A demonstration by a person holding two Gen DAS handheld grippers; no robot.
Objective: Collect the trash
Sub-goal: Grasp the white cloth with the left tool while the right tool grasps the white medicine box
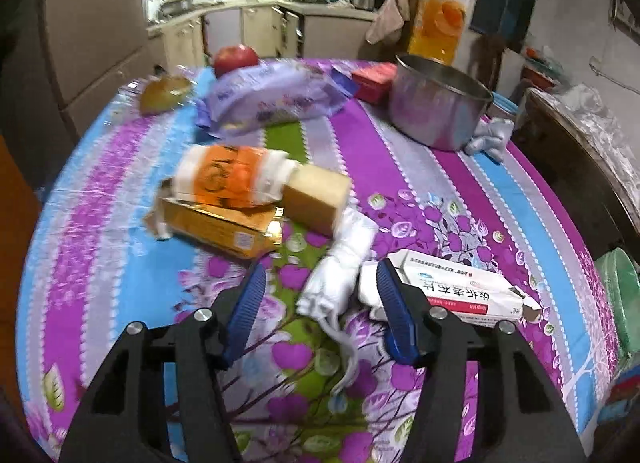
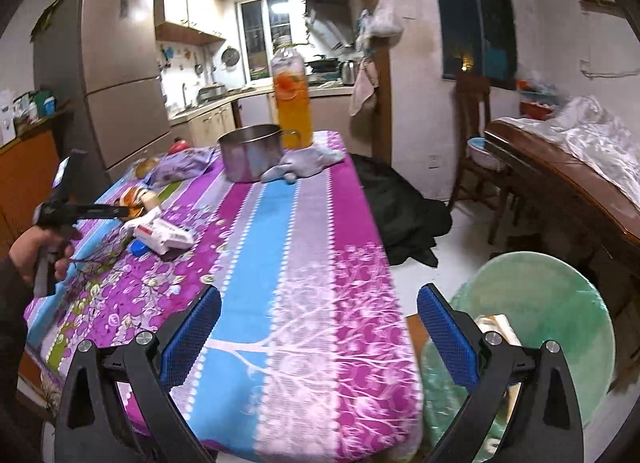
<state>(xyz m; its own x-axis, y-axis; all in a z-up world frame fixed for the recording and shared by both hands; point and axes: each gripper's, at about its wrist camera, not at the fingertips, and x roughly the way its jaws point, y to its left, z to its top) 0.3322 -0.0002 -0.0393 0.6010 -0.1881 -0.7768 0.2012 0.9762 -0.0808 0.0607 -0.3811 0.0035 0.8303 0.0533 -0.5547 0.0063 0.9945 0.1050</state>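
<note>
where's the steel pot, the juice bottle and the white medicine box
steel pot (image 1: 434, 111): left wrist view, on its outer side wall.
juice bottle (image 2: 291, 105): right wrist view, on its orange-filled body.
white medicine box (image 1: 460, 289): left wrist view, on its printed top face.

Premises: a lived-in home, dining area opening onto a kitchen. Ahead of the tool, a table (image 2: 280, 247) under a floral purple and blue cloth carries a steel pot (image 2: 250, 157) and a juice bottle (image 2: 291, 103). Beyond it, cabinets (image 2: 212, 125), a window (image 2: 264, 39) and a kettle (image 2: 349, 70) on the counter. Far left of the tool, a tall refrigerator (image 2: 120, 63); to its right, a wooden chair (image 2: 476, 143)
</note>
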